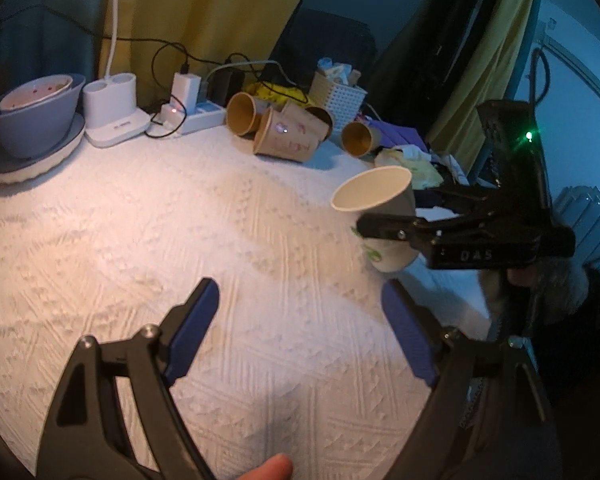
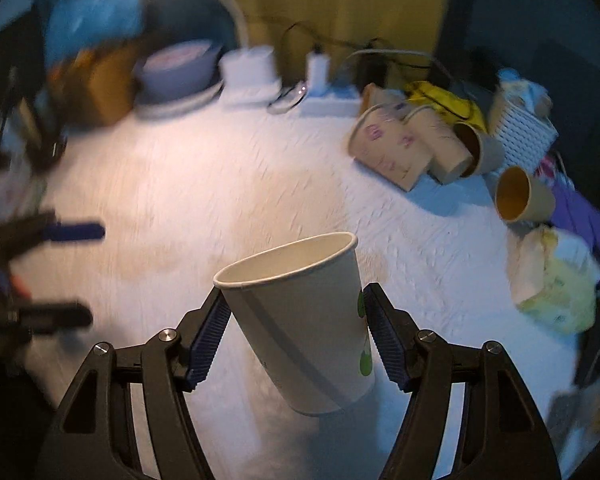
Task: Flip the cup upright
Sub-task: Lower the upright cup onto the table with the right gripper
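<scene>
A white paper cup (image 2: 300, 320) with green dots is held between the blue pads of my right gripper (image 2: 296, 332), mouth up and tilted to the left, just above the white textured cloth (image 2: 220, 184). In the left wrist view the same cup (image 1: 380, 216) sits at the right, clamped by the right gripper (image 1: 384, 232). My left gripper (image 1: 300, 320) is open and empty, low over the cloth, to the left of the cup.
Several brown paper cups (image 1: 284, 128) lie on their sides at the back. A white basket (image 1: 336, 100), a power strip with cables (image 1: 188, 116), a white charger stand (image 1: 112, 112) and stacked bowls (image 1: 36, 120) line the back edge. Crumpled bags (image 2: 556, 280) lie at the right.
</scene>
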### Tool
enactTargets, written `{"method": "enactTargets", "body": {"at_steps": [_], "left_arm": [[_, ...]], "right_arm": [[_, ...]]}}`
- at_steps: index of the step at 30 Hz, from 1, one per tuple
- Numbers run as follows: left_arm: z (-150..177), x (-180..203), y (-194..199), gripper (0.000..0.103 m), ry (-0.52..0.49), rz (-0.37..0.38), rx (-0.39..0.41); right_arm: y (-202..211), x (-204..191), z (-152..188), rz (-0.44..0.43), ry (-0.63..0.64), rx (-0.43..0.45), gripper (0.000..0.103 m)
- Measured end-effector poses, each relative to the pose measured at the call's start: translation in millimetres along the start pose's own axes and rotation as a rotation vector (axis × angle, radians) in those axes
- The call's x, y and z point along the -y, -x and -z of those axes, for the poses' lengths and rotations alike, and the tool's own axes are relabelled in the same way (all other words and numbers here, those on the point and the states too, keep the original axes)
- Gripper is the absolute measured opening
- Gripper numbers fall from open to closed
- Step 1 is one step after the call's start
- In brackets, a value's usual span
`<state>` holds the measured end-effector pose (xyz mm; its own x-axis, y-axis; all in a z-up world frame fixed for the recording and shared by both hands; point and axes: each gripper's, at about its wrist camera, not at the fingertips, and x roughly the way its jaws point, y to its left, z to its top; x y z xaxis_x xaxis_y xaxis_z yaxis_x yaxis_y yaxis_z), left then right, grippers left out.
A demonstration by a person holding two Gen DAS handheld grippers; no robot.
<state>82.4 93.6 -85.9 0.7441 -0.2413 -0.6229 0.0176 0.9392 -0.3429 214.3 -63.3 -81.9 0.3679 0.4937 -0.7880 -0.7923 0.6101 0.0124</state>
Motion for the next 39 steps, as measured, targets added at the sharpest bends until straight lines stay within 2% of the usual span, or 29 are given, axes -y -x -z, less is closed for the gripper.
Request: {"method": "enactTargets", "body": {"at_steps": [7,13,27,36,38,39], "left_arm": [[-9.3,9.8,-10.6,0.084,-0.035,-0.008,-0.019],[-10.9,19.9,-20.7,0.084,-0.067,0.004,-0.049],[-2.7,42.1,-25.2,0.084,-0.114,0.012,-0.072],[3.6,58.1,-13.3,0.084,-0.141,0.010,-0.046],[5.4,60.9,-9.7,0.084,-0.147,0.005,-0.036],[6.0,62.6,-8.1,0.084,-0.147,0.002,-0.033]], "right_arm": [[7.1,16.2,11.9,0.009,-0.155,0.147,0.071],[10.7,27.9,32.0,0.033,-0.217,0.204,0.071],[18.3,24.2,63.7,0.023,-0.260,0.233,0.072],[25.5,16.3,77.9,0.032,-0.260,0.214,0.073],[28.7,13.6,80.7,0.035,-0.258,0.212,0.075],[30.1,12.8,81.7,0.037,-0.258,0.212,0.079]]}}
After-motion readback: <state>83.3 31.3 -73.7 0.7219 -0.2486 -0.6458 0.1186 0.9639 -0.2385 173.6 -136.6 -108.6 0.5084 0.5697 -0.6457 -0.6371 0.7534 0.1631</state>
